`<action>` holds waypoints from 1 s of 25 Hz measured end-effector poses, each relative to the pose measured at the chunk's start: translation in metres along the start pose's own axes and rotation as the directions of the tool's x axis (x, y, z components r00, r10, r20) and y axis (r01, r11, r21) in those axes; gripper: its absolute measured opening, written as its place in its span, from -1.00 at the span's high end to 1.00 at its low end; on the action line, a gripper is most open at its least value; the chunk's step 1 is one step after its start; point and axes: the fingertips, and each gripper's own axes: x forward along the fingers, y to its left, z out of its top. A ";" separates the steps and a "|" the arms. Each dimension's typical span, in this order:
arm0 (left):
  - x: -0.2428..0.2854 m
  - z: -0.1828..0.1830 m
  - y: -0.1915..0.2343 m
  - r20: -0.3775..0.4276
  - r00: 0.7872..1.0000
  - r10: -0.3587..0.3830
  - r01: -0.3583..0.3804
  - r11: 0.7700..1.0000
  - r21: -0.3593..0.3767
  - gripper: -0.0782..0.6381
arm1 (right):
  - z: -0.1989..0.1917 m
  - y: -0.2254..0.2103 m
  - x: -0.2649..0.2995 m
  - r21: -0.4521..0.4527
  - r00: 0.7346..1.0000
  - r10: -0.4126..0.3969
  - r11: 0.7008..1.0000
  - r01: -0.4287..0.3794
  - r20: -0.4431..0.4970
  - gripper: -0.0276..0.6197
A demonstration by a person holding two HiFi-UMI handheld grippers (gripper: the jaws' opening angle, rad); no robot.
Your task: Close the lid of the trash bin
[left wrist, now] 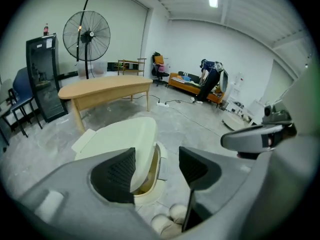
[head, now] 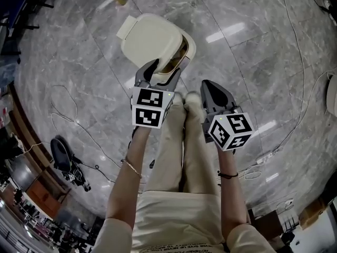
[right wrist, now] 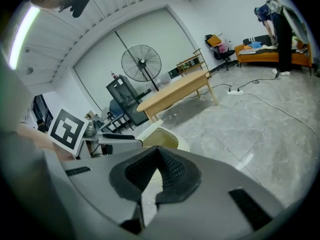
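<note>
A cream trash bin [head: 188, 50] stands on the marble floor just ahead of the person's feet. Its lid [head: 150, 38] is tilted up at the near right side, leaving a gap over the dark inside. My left gripper [head: 165, 70] hovers open at that raised edge. In the left gripper view the lid [left wrist: 120, 139] runs in behind the left pad [left wrist: 117, 176], and I cannot tell whether they touch. My right gripper [head: 209, 86] hangs shut and empty to the right of the bin. In the right gripper view the bin [right wrist: 164, 138] shows beyond the right gripper [right wrist: 150, 183].
White shoes [head: 185, 99] stand close under both grippers. Cables [head: 73, 115] trail over the floor on both sides. A wooden table [left wrist: 105, 89], a standing fan [left wrist: 87, 31] and a black cabinet [left wrist: 42, 79] stand beyond the bin. A person [left wrist: 209, 81] is at the far wall.
</note>
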 end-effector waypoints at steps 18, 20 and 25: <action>0.029 -0.034 0.016 0.010 1.000 0.006 -0.005 0.992 -0.125 0.62 | -0.018 -0.023 0.020 -0.007 0.999 -0.025 1.000 0.024 -0.022 0.90; 0.033 -0.039 0.017 0.003 1.000 0.007 -0.006 0.993 -0.119 0.67 | -0.018 -0.025 0.024 -0.014 0.999 -0.022 1.000 0.022 -0.026 0.90; 0.044 -0.050 0.015 -0.017 1.000 -0.008 0.006 0.994 -0.105 0.69 | -0.022 -0.032 0.034 -0.019 0.999 -0.027 0.999 0.026 -0.033 0.90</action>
